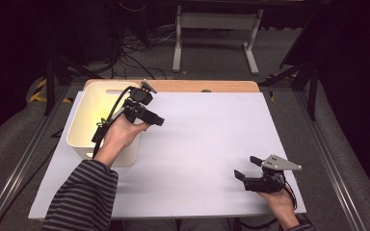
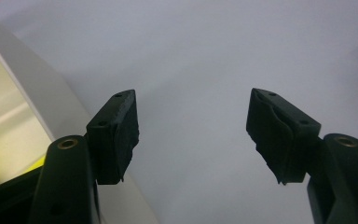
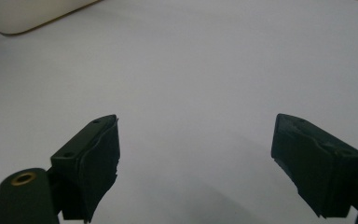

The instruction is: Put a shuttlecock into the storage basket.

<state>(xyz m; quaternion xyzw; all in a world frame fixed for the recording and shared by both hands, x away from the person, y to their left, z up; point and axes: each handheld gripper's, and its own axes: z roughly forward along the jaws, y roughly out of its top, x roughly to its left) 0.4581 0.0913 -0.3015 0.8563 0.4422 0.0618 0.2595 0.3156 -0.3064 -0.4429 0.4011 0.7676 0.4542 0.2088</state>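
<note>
Striped sleeve [image 1: 79, 197] and forearm enter from the bottom of the high view, carrying the left tongs [image 1: 156, 120] over the near right corner of the white bin [image 1: 84, 139]. Jaws of the left tongs stand well apart with nothing between them. In the left gripper view the bin's wall [image 2: 37, 88] lies just beside the left jaw, with a yellow glow inside it; whether that is an item or only light cannot be told. The tongs point out over the bare white surface [image 1: 197, 134], away from the bin.

Right tongs [image 1: 248, 167] rest low near the front right corner of the surface, well apart from the bin, jaws likewise spread and empty, aimed toward the middle of the surface.

Judgement: the step in hand appears to be work at the bin by the left hand. To do it well, lift the jaws clear of the rim before swinging, keep the trailing cable [image 1: 107, 120] off the wall, and hold the wrist level.

Left wrist is bent slightly down, elbow low; right wrist is flat and level.
</note>
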